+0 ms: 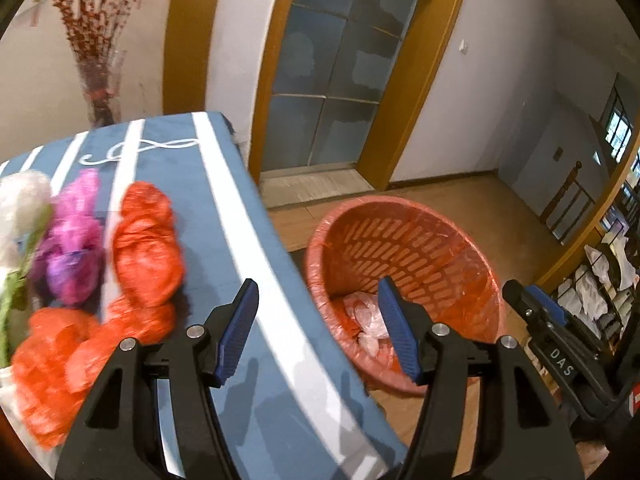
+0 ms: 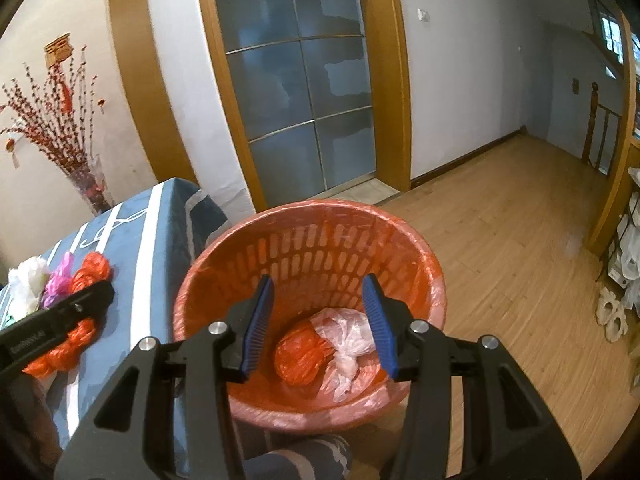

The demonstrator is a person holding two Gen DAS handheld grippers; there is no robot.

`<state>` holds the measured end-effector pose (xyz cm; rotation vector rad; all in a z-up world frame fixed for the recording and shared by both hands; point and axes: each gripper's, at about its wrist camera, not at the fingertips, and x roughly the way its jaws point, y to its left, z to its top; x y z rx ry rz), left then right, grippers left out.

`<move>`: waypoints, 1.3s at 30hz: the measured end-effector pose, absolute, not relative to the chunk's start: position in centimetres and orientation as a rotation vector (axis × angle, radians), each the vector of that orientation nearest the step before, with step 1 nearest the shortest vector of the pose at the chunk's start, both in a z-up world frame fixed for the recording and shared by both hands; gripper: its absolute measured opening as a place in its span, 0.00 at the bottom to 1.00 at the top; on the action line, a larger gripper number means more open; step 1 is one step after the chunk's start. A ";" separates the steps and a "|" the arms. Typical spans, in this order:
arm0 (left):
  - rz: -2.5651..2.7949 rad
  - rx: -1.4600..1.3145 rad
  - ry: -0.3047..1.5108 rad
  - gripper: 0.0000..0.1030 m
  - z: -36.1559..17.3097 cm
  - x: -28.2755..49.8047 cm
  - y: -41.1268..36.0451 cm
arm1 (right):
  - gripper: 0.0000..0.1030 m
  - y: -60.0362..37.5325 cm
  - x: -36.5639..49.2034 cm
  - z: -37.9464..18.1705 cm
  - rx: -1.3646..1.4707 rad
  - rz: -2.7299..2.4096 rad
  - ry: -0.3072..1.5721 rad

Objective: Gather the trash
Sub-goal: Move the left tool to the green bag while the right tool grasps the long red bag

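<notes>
Orange-red plastic forms the slotted waste basket, which stands on the wooden floor just beside the bench. A thin translucent liner covers its inner wall and folds over the rim. Two items lie at the bottom: a crumpled orange bag and a crumpled clear bag, touching each other.

Right tongs: positioned above the basket mouth, pointing down into it. Jaws stand apart; nothing is between the blue pads.

Left tongs: positioned over the bench edge, one finger above the striped blue-and-white cloth, the other above the basket. Jaws stand apart; nothing is between the pads.

Remaining trash lies on the bench, to the left of the left tongs:
- an orange bag, crumpled, nearest the white stripe;
- a second orange bag, nearer the camera, touching the first;
- a pink-purple bag, just beside the first orange bag;
- a white bag, at the far left, blurred.

Behind the bench, a glass vase holds red-berried branches against the wall.
</notes>
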<state>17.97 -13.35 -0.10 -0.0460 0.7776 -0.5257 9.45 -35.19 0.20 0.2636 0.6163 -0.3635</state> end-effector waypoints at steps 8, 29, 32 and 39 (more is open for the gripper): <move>-0.450 -0.090 0.733 0.61 2.0 15.8 -8.4 | 0.45 -30.0 8.9 0.9 0.211 -0.264 0.622; 0.042 -0.183 0.673 0.66 1.3 17.5 13.0 | 0.45 -12.8 14.5 -0.2 0.127 0.095 0.711; 0.090 -0.197 0.685 0.65 0.3 18.1 15.5 | 0.45 -11.4 15.7 -0.7 0.141 0.122 0.733; 0.139 -0.221 0.720 0.65 -1.5 19.4 18.4 | 0.45 -9.2 17.9 -3.0 0.124 0.124 0.800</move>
